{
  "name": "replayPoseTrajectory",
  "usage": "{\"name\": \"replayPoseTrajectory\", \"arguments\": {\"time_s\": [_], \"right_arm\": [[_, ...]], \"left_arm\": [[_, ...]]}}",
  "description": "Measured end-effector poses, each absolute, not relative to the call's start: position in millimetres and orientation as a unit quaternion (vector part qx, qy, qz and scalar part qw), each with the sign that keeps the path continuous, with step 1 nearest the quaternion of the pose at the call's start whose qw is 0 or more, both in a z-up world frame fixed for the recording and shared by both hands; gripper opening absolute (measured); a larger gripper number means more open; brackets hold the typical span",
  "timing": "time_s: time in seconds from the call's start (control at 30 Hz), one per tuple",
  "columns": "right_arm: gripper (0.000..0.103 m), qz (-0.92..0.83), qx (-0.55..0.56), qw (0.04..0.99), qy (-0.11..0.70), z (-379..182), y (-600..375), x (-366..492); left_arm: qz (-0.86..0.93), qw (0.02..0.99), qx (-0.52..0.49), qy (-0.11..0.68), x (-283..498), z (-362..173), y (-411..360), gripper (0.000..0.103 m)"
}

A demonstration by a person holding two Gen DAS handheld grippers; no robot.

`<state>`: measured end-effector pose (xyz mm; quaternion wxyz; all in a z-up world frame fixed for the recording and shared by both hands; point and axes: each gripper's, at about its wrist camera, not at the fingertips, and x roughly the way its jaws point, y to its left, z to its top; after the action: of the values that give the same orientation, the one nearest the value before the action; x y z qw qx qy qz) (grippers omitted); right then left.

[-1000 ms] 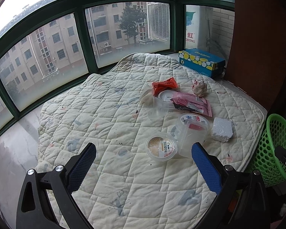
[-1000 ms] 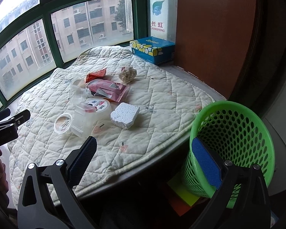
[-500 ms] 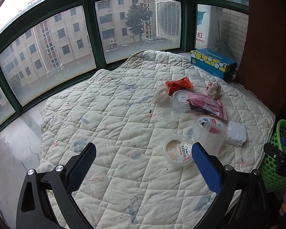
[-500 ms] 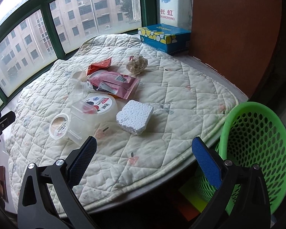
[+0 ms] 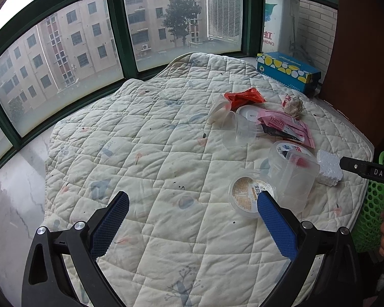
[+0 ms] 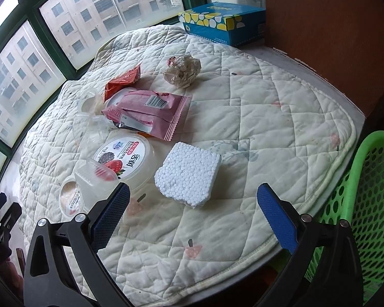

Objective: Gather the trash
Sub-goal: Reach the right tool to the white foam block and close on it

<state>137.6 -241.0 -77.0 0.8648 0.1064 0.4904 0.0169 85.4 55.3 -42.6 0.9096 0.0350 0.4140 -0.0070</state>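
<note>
Both hand-held grippers, left and right, are hovering with jaws spread apart, holding nothing. The white styrofoam block is lying on the quilted table, near the green perforated plastic basket, beside the round yogurt tub.

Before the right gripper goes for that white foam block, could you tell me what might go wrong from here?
1. The foam block looks light and crumbly; a hard squeeze by the right gripper could shed beads onto the quilt.
2. The yogurt tub and clear cup sit close beside it, so the near finger might knock them.
3. The green basket stands below the table edge; an early release could miss it.
</note>
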Motion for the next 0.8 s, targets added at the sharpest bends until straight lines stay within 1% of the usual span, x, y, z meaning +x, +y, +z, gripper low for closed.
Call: {"name": "replayPoseTrajectory", "arguments": {"time_s": [0.2, 0.43, 0.57, 0.63, 0.67, 0.77, 0.8], "right_arm": [[0.095, 0.007, 0.139, 0.846, 0.514, -90.3, -245.7, 165.6], [0.091, -0.014, 0.134, 0.835, 0.534, -103.5, -242.4, 190.6], [0.083, -0.027, 0.131, 0.825, 0.549, -113.2, -241.9, 198.3], [0.076, -0.029, 0.134, 0.820, 0.555, -118.1, -243.2, 199.4], [0.070, -0.028, 0.139, 0.820, 0.555, -119.5, -244.4, 198.1], [0.063, -0.024, 0.149, 0.824, 0.545, -115.2, -248.2, 192.5], [0.063, -0.023, 0.152, 0.826, 0.542, -112.0, -249.2, 190.2]], "left_arm": [[-0.021, 0.907, 0.040, 0.418, 89.4, -51.8, 52.7, 0.097], [-0.041, 0.905, 0.046, 0.420, 93.0, -57.1, 45.2, 0.097], [-0.059, 0.905, 0.054, 0.418, 94.3, -58.2, 34.2, 0.097], [-0.069, 0.904, 0.061, 0.417, 95.2, -58.9, 26.3, 0.097], [-0.076, 0.904, 0.063, 0.417, 95.8, -59.2, 21.7, 0.097], [-0.097, 0.902, 0.072, 0.415, 97.9, -59.8, 7.2, 0.097], [-0.103, 0.901, 0.074, 0.414, 98.4, -60.1, 2.3, 0.097]]}}
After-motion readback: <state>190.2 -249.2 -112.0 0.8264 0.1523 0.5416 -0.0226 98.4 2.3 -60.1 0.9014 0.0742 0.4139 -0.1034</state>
